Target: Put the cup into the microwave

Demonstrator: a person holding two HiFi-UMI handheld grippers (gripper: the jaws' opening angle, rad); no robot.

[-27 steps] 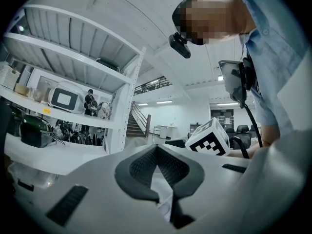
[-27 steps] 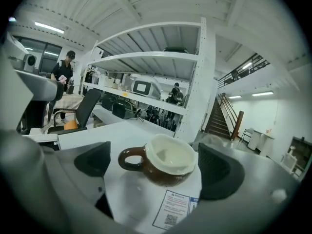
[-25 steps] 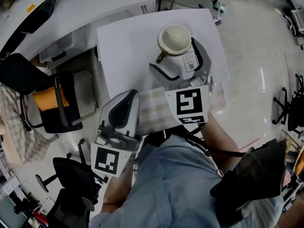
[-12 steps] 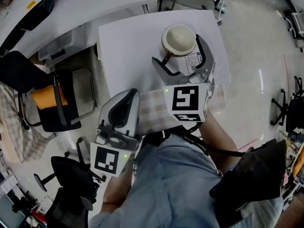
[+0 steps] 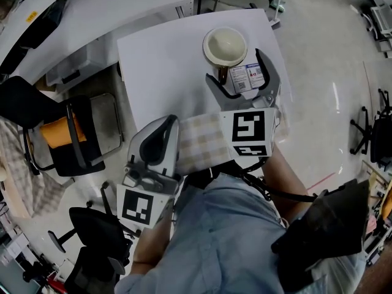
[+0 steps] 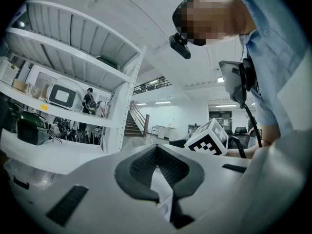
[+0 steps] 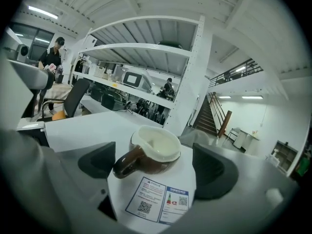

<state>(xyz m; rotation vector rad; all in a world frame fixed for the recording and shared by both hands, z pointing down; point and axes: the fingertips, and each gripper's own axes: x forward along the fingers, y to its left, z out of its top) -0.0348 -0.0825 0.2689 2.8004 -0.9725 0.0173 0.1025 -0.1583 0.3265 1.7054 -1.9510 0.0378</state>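
Right gripper (image 5: 236,69) has been brought nearer the cup (image 5: 225,46), which stands at its 12 o'clock on the white top (image 5: 165,66). Its wide jaws were just narrowed slightly, nothing is gripped yet, so gripping is expected next.

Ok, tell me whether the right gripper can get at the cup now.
Probably yes: the right gripper, its jaws wide though just closing a little, faces the cup at their mouth, untouched; only a flat label lies between.
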